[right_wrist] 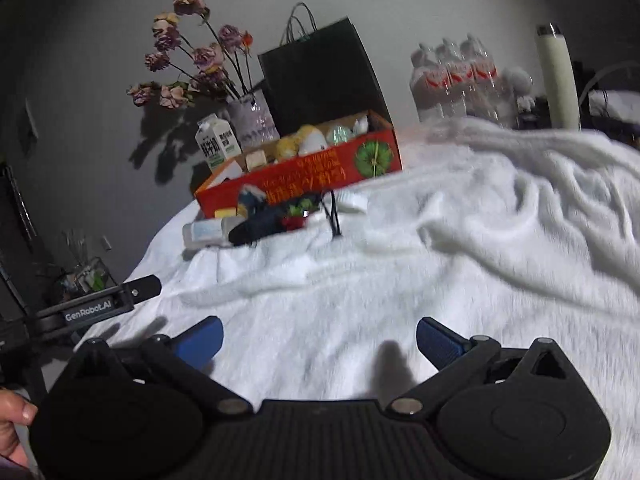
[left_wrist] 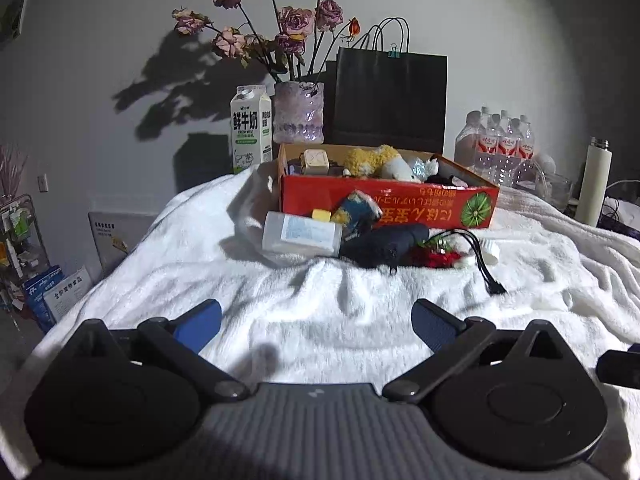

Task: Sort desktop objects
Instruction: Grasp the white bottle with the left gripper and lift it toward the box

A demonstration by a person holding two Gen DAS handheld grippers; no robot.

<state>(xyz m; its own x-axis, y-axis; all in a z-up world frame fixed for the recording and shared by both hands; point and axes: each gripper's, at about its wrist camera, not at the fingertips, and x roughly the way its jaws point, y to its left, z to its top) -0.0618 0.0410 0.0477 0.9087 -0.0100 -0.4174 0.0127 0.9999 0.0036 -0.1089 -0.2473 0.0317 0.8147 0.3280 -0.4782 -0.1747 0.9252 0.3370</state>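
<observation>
Both grippers, left [left_wrist: 316, 320] and right [right_wrist: 320, 338], spread wide, empty, above white blanket [left_wrist: 320, 292]; clutter beside red box [left_wrist: 388, 204].

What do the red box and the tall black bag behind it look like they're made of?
The red box looks like printed cardboard: brown raw edges and inner flap, matte colour print. The black bag looks like matte paper, with crisp flat sides and thin twisted cord handles.

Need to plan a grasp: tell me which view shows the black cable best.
Left wrist view: the cable lies sharp and whole on the white blanket, plug end near. In the right wrist view it is small, blurred and partly hidden.
</observation>
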